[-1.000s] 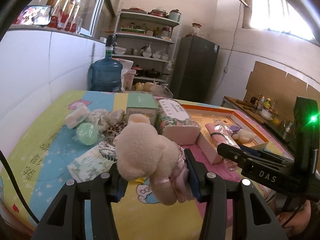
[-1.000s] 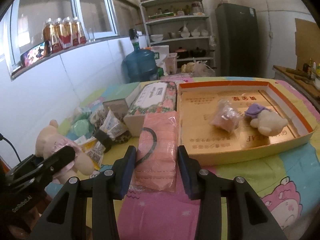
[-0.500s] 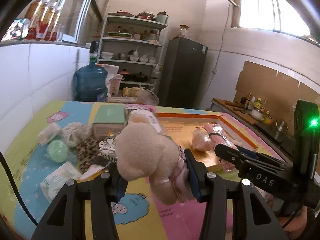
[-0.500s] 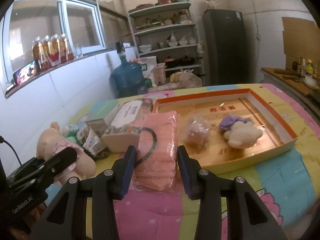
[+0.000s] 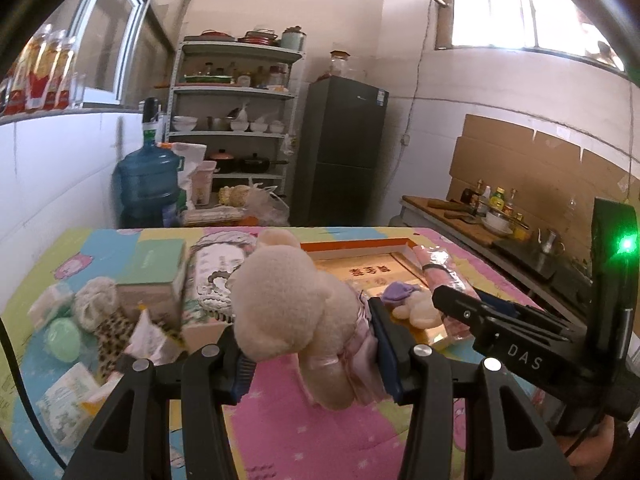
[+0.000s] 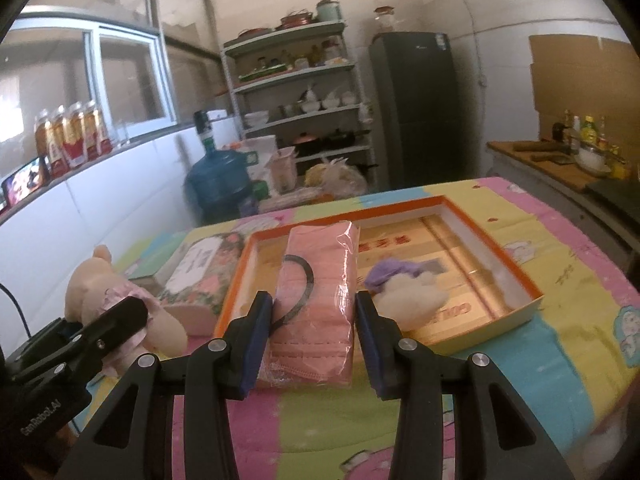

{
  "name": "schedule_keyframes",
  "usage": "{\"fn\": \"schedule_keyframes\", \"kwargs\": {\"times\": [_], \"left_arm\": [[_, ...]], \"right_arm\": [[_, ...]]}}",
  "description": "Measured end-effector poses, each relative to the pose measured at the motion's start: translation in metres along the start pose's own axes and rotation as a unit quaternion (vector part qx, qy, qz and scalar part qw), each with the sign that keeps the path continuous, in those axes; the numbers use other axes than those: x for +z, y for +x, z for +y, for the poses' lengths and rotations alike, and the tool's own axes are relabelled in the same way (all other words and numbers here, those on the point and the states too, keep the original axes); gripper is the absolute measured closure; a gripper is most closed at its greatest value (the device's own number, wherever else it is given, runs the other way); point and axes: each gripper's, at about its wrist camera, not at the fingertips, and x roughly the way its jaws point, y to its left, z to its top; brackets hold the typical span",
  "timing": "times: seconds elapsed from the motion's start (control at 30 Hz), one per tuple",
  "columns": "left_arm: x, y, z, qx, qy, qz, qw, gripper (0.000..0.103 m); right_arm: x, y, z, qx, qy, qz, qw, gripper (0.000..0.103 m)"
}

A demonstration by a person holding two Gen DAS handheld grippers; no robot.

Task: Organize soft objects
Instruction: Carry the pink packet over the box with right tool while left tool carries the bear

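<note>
Left gripper (image 5: 316, 354) clamped on beige teddy bear (image 5: 296, 308), pink skirt, held above bedspread (image 5: 280, 420). Right gripper (image 6: 314, 336) clamped on pink mask pack (image 6: 320, 280), clear wrap, black loop, over near edge of orange-rimmed box (image 6: 520, 264). Inside box: cream plush toy with purple hat (image 6: 404, 292). Left of box: floral tissue pack (image 6: 200, 272).

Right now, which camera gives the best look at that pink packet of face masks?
The right wrist view: the pink mask packet fills its centre, clamped in the right gripper. The left wrist view shows only its far end, behind that gripper's arm.
</note>
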Motion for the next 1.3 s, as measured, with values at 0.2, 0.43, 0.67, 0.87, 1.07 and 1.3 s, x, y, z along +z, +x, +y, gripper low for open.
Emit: {"fn": "schedule_keyframes", "kwargs": {"times": [0.2, 0.43, 0.67, 0.87, 1.07, 1.3], "left_arm": [[0.007, 0.021, -0.022, -0.014, 0.006, 0.004, 0.9999, 0.052], [0.016, 0.044, -0.043, -0.025, 0.006, 0.01, 0.9996, 0.052], [0.029, 0.063, -0.046, -0.047, -0.012, 0.011, 0.9988, 0.052], [0.035, 0.085, -0.057, -0.061, -0.017, 0.02, 0.9978, 0.052], [0.034, 0.113, -0.065, -0.05, -0.023, 0.041, 0.9977, 0.052], [0.024, 0.146, -0.07, -0.037, -0.015, 0.08, 0.996, 0.052]], "right_arm": [[0.011, -0.005, -0.026, -0.025, 0.006, -0.016, 1.0, 0.06], [0.026, -0.005, -0.053, -0.049, 0.01, -0.032, 0.998, 0.06], [0.035, 0.005, -0.083, -0.057, 0.03, -0.032, 0.997, 0.06], [0.038, 0.019, -0.097, -0.057, 0.036, -0.024, 0.997, 0.06], [0.039, 0.044, -0.109, -0.052, 0.038, 0.005, 0.998, 0.06], [0.038, 0.071, -0.12, -0.045, 0.042, 0.032, 0.998, 0.059]]}}
